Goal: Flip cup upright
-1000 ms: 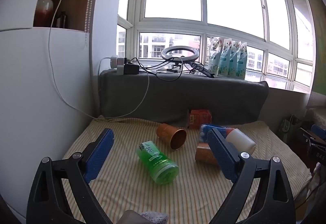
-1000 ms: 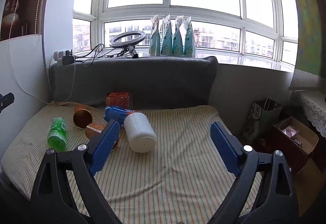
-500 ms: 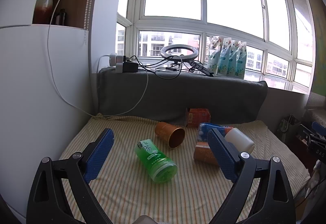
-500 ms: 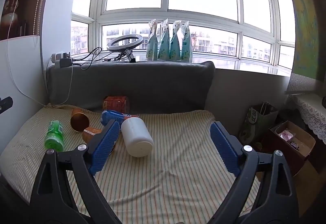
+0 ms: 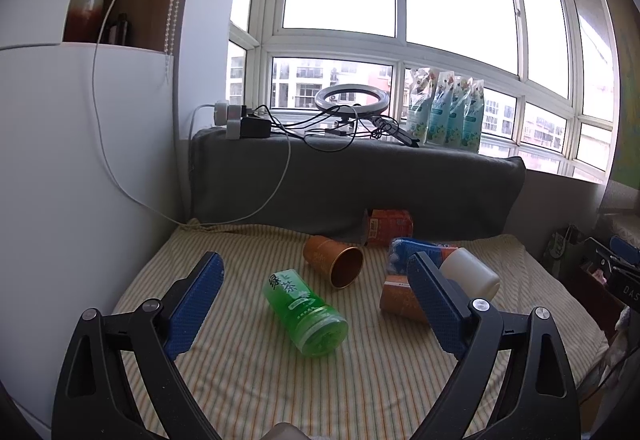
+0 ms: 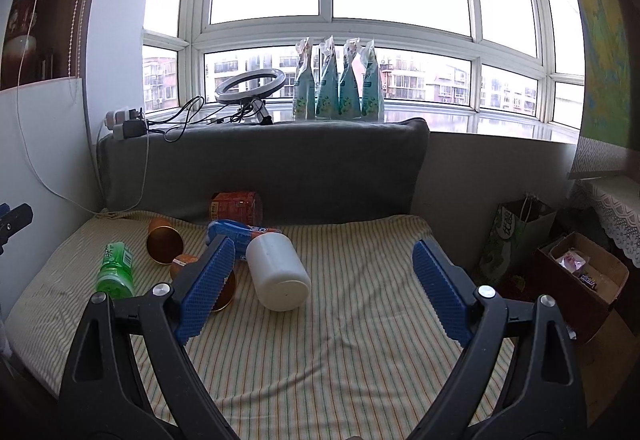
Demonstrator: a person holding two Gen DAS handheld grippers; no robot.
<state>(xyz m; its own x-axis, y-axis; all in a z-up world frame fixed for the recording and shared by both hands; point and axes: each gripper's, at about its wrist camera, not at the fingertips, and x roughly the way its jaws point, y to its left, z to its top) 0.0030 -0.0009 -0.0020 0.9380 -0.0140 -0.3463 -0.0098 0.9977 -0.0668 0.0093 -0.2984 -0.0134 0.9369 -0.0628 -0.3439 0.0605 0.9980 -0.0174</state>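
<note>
A copper-coloured cup lies on its side on the striped cloth, its open mouth facing the camera; it also shows in the right wrist view. A second orange cup lies on its side behind my left gripper's right finger; in the right wrist view it is partly hidden by the left finger. My left gripper is open and empty, above the cloth in front of the cups. My right gripper is open and empty, further right.
A green tea bottle, a white plastic jar, a blue packet and an orange-red can lie around the cups. A grey cushion backs the surface. A white panel stands left; bags and a box right.
Both grippers have drifted slightly back and up, so the objects sit a little lower and smaller in view. Both stay open. No object has moved.
</note>
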